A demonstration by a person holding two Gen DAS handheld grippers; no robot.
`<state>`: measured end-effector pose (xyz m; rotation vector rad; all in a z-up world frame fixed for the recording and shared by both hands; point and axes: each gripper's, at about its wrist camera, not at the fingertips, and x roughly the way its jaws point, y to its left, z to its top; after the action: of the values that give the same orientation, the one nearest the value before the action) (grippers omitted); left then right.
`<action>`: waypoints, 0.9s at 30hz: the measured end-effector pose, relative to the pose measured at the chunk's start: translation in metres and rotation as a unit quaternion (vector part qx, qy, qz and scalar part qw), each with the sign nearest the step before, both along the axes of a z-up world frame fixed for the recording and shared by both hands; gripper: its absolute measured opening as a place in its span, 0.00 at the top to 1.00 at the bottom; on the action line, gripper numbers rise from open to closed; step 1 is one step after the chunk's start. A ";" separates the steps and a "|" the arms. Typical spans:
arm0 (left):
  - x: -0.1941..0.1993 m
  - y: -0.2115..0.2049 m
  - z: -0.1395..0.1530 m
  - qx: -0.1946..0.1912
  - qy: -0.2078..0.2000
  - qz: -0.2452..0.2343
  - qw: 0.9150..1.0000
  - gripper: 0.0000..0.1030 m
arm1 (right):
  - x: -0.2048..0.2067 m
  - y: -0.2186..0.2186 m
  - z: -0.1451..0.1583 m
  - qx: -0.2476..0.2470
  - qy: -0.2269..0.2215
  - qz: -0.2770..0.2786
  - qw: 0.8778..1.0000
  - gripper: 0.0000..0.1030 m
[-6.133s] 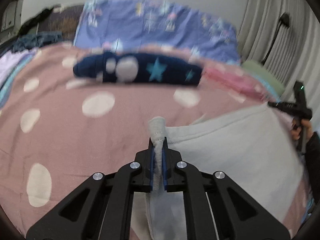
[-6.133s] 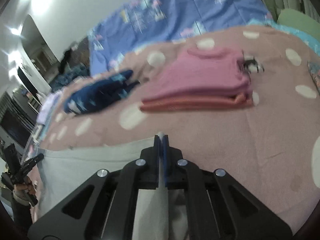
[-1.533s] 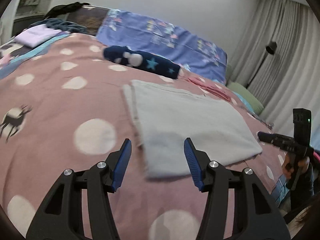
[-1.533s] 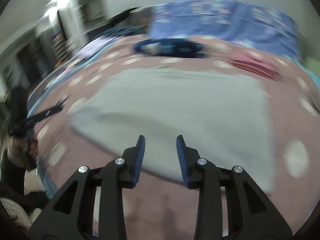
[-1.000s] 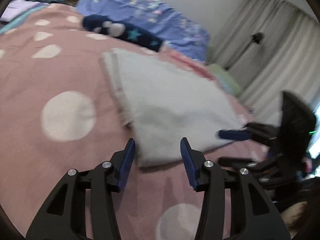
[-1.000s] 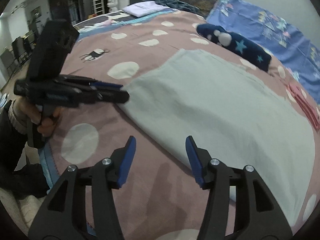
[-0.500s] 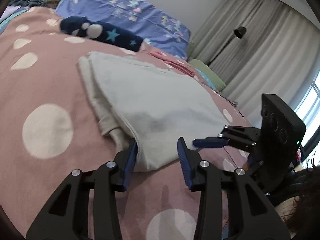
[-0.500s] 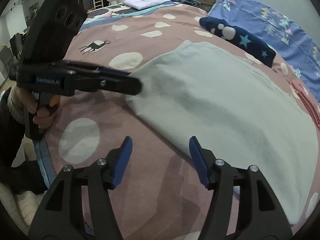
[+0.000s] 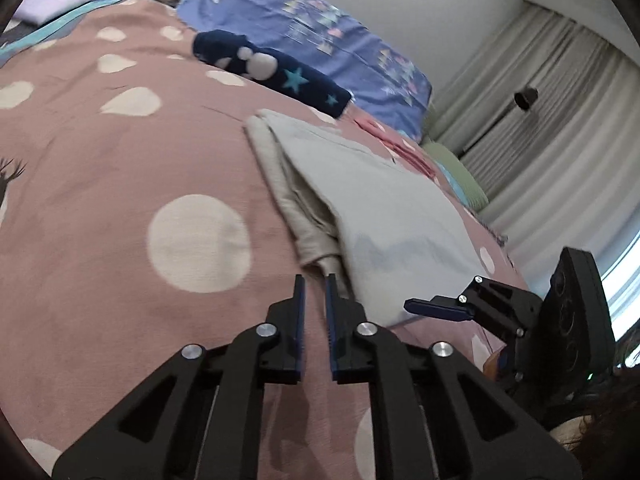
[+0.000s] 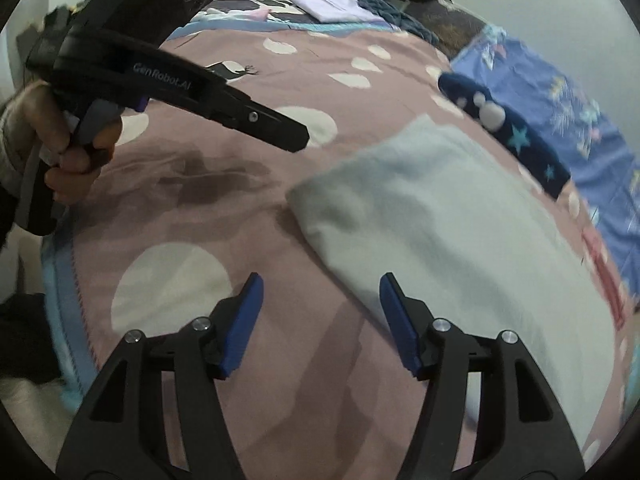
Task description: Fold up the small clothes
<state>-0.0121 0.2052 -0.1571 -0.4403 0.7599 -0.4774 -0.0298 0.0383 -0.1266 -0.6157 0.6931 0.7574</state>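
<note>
A pale grey folded garment (image 9: 372, 204) lies on the pink spotted bedspread (image 9: 120, 168); it also shows in the right wrist view (image 10: 460, 220). My left gripper (image 9: 314, 282) has its jaws nearly closed with a narrow gap, empty, just short of the garment's near left corner. It shows from the side in the right wrist view (image 10: 296, 138), above the bedspread left of the garment. My right gripper (image 10: 318, 284) is wide open and empty, near the garment's front edge. It also shows at the right of the left wrist view (image 9: 416, 306).
A navy garment with stars (image 9: 272, 68) lies beyond the grey one, and folded pink clothes (image 9: 400, 144) behind it. A blue patterned quilt (image 9: 304, 32) lies at the back. Curtains (image 9: 552, 140) hang at the right. Folded lilac cloth (image 10: 332, 2) lies far off.
My left gripper's jaws have narrowed from open to nearly closed and moved up to the garment's near left corner. My right gripper has opened wider and shifted along the front edge.
</note>
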 end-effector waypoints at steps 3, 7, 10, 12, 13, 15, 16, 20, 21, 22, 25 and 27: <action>-0.002 0.007 -0.001 -0.001 0.000 0.013 1.000 0.81 | 0.002 0.015 -0.003 -0.020 -0.045 -0.007 0.999 0.41; -0.002 0.014 0.000 -0.006 0.000 0.028 1.000 0.76 | -0.003 0.036 -0.014 -0.063 -0.141 0.001 0.988 0.43; 0.001 0.018 0.001 -0.010 -0.001 0.036 0.999 0.76 | -0.002 0.049 -0.024 -0.093 -0.196 0.001 0.976 0.85; 0.003 0.019 0.003 -0.010 -0.002 0.037 0.999 0.75 | 0.004 0.052 -0.026 -0.101 -0.190 -0.001 0.976 0.96; 0.005 0.019 0.005 -0.010 -0.004 0.037 0.999 0.75 | 0.002 0.048 -0.019 -0.085 -0.190 0.002 0.978 0.96; 0.010 0.020 0.009 -0.010 -0.007 0.032 0.999 0.65 | -0.009 0.035 0.007 -0.029 -0.176 0.016 0.984 0.98; 0.016 0.020 0.011 -0.016 -0.009 0.026 0.999 0.62 | -0.012 0.032 0.015 -0.021 -0.177 0.015 0.984 0.98; 0.054 0.015 0.010 -0.062 0.006 -0.001 0.998 0.57 | -0.003 0.028 0.017 -0.022 -0.170 0.014 0.985 0.98; 0.065 0.012 0.008 -0.073 0.014 -0.008 0.997 0.54 | 0.000 0.027 0.015 -0.020 -0.160 0.012 0.987 0.98; 0.080 0.008 0.003 -0.081 0.027 -0.011 0.996 0.53 | -0.001 0.027 0.014 -0.015 -0.151 0.013 0.988 0.98; 0.121 -0.003 -0.014 -0.097 0.070 -0.024 0.993 0.53 | -0.002 0.028 0.011 -0.017 -0.154 0.013 0.988 0.98; 0.141 -0.007 -0.018 -0.105 0.069 -0.024 0.992 0.59 | 0.001 0.027 0.014 -0.007 -0.142 0.008 0.990 0.98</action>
<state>0.1293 0.1978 -0.1753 -0.6577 0.8591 -0.5782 -0.0291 0.0653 -0.1130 -0.7257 0.4322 0.6632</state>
